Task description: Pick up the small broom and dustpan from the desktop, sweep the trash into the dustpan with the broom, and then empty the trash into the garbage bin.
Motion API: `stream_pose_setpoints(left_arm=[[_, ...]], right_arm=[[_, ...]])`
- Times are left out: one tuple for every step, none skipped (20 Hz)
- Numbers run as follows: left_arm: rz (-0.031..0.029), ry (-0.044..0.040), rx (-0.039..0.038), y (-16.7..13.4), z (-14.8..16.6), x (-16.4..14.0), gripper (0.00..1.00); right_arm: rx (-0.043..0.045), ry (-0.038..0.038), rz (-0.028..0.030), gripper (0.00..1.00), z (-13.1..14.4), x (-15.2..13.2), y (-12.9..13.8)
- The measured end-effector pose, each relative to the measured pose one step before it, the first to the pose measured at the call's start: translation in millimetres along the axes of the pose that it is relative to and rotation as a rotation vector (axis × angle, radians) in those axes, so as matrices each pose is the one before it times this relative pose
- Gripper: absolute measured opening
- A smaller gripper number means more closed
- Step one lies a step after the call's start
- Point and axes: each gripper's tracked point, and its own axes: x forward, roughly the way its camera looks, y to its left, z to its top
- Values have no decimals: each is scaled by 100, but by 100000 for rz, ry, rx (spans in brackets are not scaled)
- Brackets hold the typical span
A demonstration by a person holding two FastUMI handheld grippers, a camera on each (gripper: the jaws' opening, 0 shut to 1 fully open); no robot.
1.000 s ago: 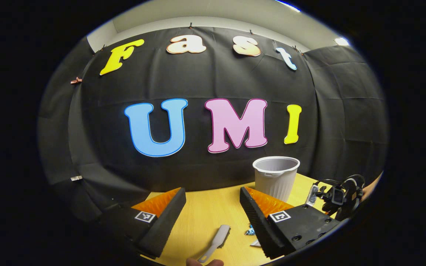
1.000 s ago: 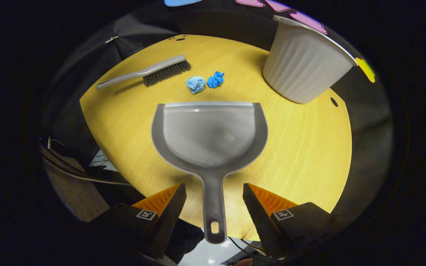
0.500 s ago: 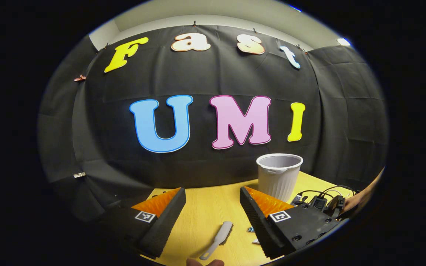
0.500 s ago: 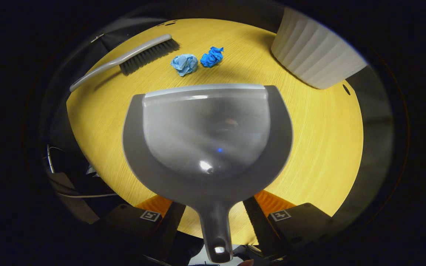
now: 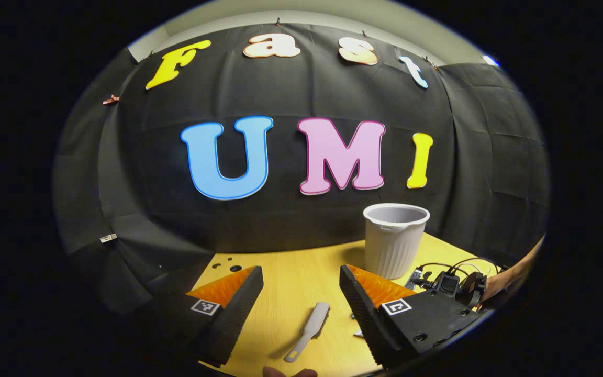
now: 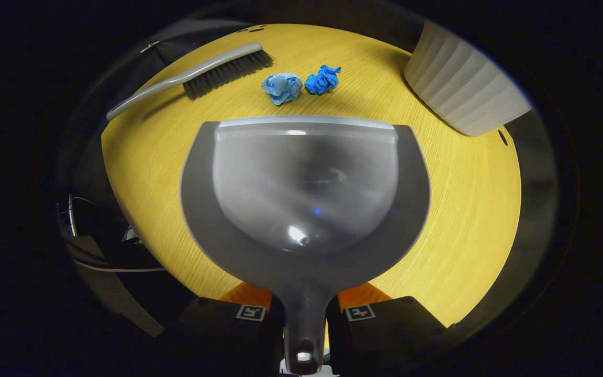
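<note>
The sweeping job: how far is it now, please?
Early. The right gripper has closed on the dustpan handle. The left gripper is open above the broom, not gripping. The two paper balls lie unswept on the table; the bin awaits.

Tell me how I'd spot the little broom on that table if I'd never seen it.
Start at the yellow wooden table and find the big grey dustpan in its middle. Past the dustpan's front edge lie two blue paper wads; beside them lies the broom. It is the only long, thin thing there, with a grey handle and dark bristles.
</note>
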Motion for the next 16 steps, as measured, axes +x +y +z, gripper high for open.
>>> stream_pose_setpoints(left_arm=[[-1577,3197,460,-128,-926,423,96],[-2161,4313,341,-201,-1184,405,96],[-2708,5349,614,-410,-1327,487,96],[-3001,6146,1000,-565,-1758,765,96],[-2746,6889,965,-380,-1494,796,96],[-2040,6279,389,-373,-1554,1004,96],[-1372,5841,-98,-229,-1325,1109,96],[-1237,4589,-1226,153,-1047,710,96],[-1065,3888,-2009,-73,-612,824,96],[-699,3719,-2279,-341,-779,844,96],[-105,3816,-1771,-67,-622,883,96],[115,3161,-1074,135,-616,823,96],[635,3644,-304,253,-617,906,96],[990,3850,642,289,-875,735,96],[1162,3928,1450,418,-678,694,96],[735,3720,1160,356,-778,679,96]], right_arm=[[388,1111,363,40,-228,104,29],[-568,593,475,39,32,6,160],[230,828,-33,39,46,211,-45],[-3,1022,108,37,-169,-188,-23],[-533,2243,8,42,-353,111,-10],[-1775,2877,717,35,-438,-140,68],[-3091,1355,1031,35,-385,-105,-56],[-3339,962,1018,41,-270,-66,-117],[-2043,700,1740,35,-3,-27,48],[-569,449,1957,35,39,60,-78],[-97,343,1198,35,99,53,-161],[-596,-795,-271,35,251,44,-378],[-928,-826,-1057,34,290,-44,-555],[-467,167,-75,35,252,83,-452],[-124,-18,171,34,273,41,-242],[-875,-176,364,34,162,-45,-160]])
